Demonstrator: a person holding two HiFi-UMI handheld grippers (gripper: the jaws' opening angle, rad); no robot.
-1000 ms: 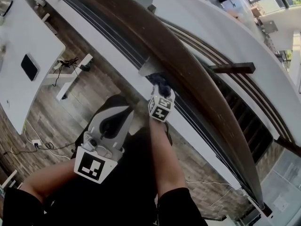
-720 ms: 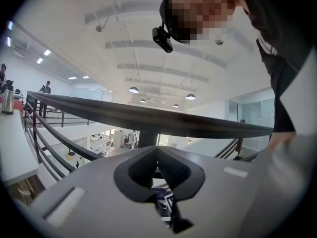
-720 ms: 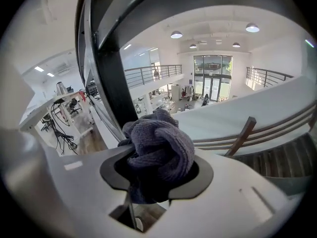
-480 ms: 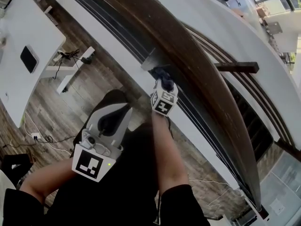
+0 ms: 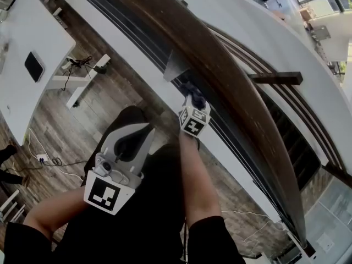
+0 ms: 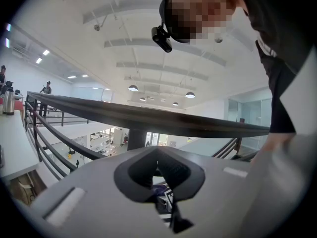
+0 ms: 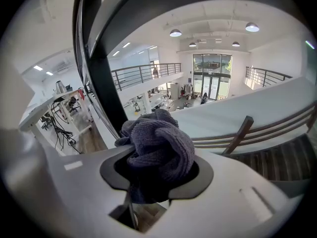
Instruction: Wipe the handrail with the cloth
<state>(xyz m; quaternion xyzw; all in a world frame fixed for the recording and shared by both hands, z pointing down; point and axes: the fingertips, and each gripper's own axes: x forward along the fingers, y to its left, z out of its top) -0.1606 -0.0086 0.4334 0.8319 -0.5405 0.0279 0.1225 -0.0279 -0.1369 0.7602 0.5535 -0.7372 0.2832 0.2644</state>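
A dark brown wooden handrail point(image 5: 220, 76) curves across the head view from top left to bottom right. My right gripper point(image 5: 191, 99) is shut on a bunched dark grey cloth point(image 5: 192, 94) held just under the rail's near edge. In the right gripper view the cloth point(image 7: 158, 148) bulges out of the jaws beside the dark rail point(image 7: 99, 58). My left gripper point(image 5: 140, 132) hangs lower left, away from the rail, shut with nothing in it. From the left gripper view the handrail point(image 6: 148, 118) runs above the closed jaws.
A black baluster post point(image 7: 106, 90) and thin rails point(image 5: 137, 37) run under the handrail. Below lie a wooden floor point(image 5: 93, 109), a white desk point(image 5: 22, 54) with a dark device, cables, and a lower stair rail point(image 5: 275, 80) at right.
The right gripper with the cloth has slid slightly right along the rail's underside. The left gripper has barely moved.
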